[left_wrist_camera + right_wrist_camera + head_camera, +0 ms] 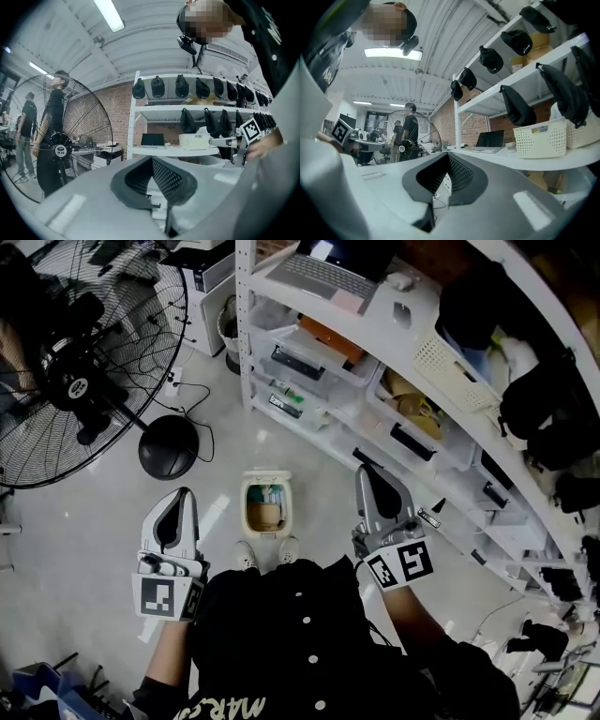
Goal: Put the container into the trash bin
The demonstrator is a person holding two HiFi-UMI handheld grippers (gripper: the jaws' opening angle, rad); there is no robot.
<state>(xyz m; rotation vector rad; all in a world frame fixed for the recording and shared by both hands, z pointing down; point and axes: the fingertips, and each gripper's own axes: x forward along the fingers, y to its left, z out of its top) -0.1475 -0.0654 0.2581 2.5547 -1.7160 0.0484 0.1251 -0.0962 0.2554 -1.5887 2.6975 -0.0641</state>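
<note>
A small cream trash bin (247,507) stands open on the pale floor just ahead of my feet; a tan thing and a teal-edged thing lie inside it. I cannot tell which of them is the container. My left gripper (178,497) hovers left of the bin and my right gripper (368,472) to its right, both well above the floor and pointing level. In the left gripper view the jaws (152,160) meet at their tips with nothing held. The right gripper view shows the same: jaws (448,155) shut and empty.
A large black floor fan (75,362) with a round base (169,448) stands at the left. A white shelf rack (246,352) with a laptop (328,273), clear bins and black bags runs along the right. People stand behind the fan (55,140).
</note>
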